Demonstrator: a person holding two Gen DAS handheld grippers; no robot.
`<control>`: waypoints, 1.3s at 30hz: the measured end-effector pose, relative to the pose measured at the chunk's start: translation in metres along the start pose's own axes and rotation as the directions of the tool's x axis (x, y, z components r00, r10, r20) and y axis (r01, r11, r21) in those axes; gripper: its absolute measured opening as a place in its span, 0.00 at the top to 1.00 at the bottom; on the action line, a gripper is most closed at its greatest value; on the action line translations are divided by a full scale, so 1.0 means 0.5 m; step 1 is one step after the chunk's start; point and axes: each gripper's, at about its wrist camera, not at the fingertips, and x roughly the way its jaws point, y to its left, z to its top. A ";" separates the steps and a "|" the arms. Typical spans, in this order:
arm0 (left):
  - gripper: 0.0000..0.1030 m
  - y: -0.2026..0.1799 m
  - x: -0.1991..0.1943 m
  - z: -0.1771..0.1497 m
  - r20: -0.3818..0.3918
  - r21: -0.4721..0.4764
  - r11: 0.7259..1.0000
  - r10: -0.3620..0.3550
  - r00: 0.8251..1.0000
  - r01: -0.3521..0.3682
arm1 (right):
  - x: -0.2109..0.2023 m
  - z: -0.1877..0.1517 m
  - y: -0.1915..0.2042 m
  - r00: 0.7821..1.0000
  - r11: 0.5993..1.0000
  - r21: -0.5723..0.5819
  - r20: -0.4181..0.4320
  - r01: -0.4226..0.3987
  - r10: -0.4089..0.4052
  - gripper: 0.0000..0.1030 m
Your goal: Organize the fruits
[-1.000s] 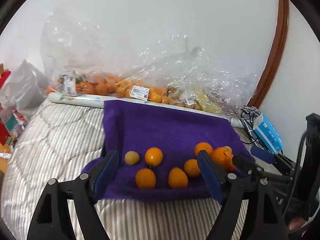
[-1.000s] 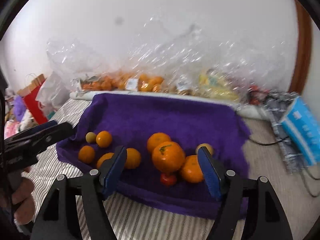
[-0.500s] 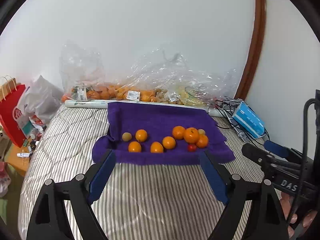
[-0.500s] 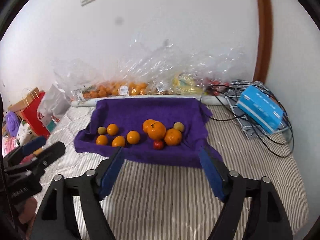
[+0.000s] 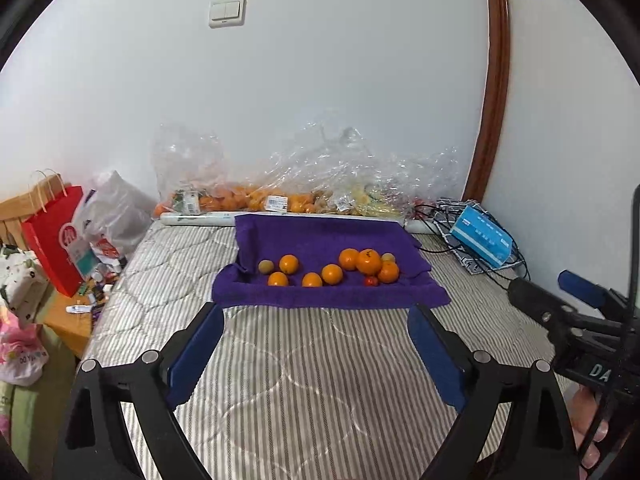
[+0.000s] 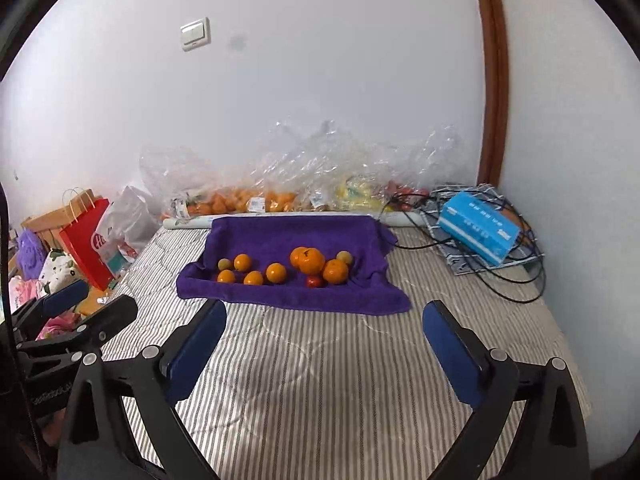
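Observation:
A purple towel [image 5: 320, 236] [image 6: 280, 236] lies on the striped mattress with several fruits on it. To the left are small oranges [image 5: 289, 264] [image 6: 276, 273] and a yellowish fruit [image 5: 265, 267]. To the right sits a cluster with a big orange [image 5: 369, 262] [image 6: 311, 261] and a small red fruit [image 5: 371, 281] [image 6: 315, 281]. My left gripper [image 5: 316, 350] hangs well short of the towel, its jaws opening with nothing between them. My right gripper [image 6: 324, 350] is likewise back from the towel, jaws opening and empty.
Clear plastic bags of fruit [image 5: 248, 200] line the wall behind the towel. A blue box [image 5: 480, 236] [image 6: 478, 226] lies on tangled black cables at the right. A red paper bag [image 5: 56, 236] and white bag stand off the bed's left edge. Striped mattress [image 5: 312, 380] stretches in front.
Both grippers have pulled back and up from the towel, so the fruits look much smaller. Both pairs of jaws stand wider than before.

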 end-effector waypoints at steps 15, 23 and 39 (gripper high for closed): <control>0.10 -0.015 -0.035 0.003 0.034 0.000 1.000 -0.001 0.999 0.001 | -0.047 -0.003 -0.009 1.000 1.000 0.006 0.022 0.017 -0.017 0.05; 0.10 -0.007 -0.038 0.002 0.035 -0.011 1.000 0.004 0.999 -0.003 | -0.048 -0.006 -0.001 0.999 0.999 -0.012 0.020 0.032 -0.032 0.05; 0.10 -0.001 -0.042 0.004 0.040 -0.016 1.000 0.003 0.999 -0.003 | -0.052 -0.008 0.007 0.999 0.999 -0.018 0.024 0.032 -0.031 0.05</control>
